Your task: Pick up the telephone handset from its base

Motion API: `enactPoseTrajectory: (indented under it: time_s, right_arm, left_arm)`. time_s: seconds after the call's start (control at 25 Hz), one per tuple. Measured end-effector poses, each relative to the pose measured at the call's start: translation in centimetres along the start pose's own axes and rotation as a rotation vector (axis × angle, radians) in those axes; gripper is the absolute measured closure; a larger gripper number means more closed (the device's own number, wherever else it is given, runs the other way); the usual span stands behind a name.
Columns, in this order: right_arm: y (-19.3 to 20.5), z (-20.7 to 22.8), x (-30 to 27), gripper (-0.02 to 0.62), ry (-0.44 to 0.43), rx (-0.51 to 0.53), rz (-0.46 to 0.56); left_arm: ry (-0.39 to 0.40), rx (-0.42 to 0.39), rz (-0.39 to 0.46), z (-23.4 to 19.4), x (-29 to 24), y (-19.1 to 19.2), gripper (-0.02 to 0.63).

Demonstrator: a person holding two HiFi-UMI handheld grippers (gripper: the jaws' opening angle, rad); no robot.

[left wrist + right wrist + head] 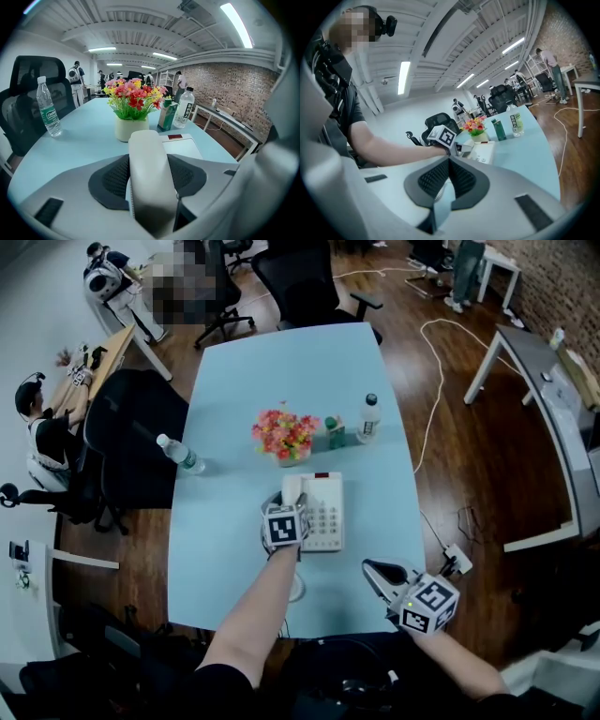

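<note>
A white desk telephone (325, 514) sits on the light blue table (234, 549) in the head view. Its white handset (292, 489) lies along the base's left side. My left gripper (285, 504) reaches over that side. In the left gripper view the handset (146, 154) fills the gap between the dark pads (108, 180), which lie against both of its sides, with the base (186, 146) just behind. My right gripper (375, 570) hovers near the table's front right edge, apart from the phone. Its pads (433, 180) meet at the tips with nothing between them.
Behind the phone stand a pot of flowers (284, 437), a green carton (336, 432) and a water bottle (369, 418). Another bottle (180, 456) stands near the table's left edge. Black office chairs (131, 442) flank the table, and cables (433, 418) trail on the wooden floor at right.
</note>
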State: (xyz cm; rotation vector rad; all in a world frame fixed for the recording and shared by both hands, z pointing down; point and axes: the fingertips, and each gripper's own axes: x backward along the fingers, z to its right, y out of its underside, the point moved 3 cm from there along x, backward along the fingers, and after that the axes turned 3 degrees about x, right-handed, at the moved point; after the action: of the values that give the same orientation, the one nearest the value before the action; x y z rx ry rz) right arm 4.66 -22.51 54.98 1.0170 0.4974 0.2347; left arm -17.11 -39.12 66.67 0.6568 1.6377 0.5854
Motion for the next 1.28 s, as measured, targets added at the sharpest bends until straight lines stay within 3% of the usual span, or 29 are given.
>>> enactPoseTrajectory:
  time_s: [0.28, 0.72, 0.92, 1.16, 1.28]
  right_arm:
    - [-0.3, -1.6, -0.1, 0.577, 0.008, 0.012, 0.028]
    - [-1.2, -7.2, -2.7, 0.578, -0.067, 0.077, 0.069]
    - [-1.4, -9.5, -3.4, 0.578, -0.118, 0.073, 0.101]
    - [-0.8, -11.0, -4.2, 0.577, -0.111, 0.061, 0.102]
    - [-0.2, -11.5, -4.7, 0.578, -0.104, 0.052, 0.093]
  left_arm:
    - [0.115, 0.043, 0.093, 1.2, 3.3, -1.6, 0.37]
    - [0.293, 0.106, 0.255, -0.6, 13.4, -2.8, 0.371]
    - [0.391, 0.192, 0.331, -1.9, 18.7, -2.6, 0.37]
    - [0.513, 0.322, 0.413, -4.2, 25.0, -0.5, 0.371]
    - [0.522, 0.37, 0.423, -6.4, 27.4, 1.3, 0.371]
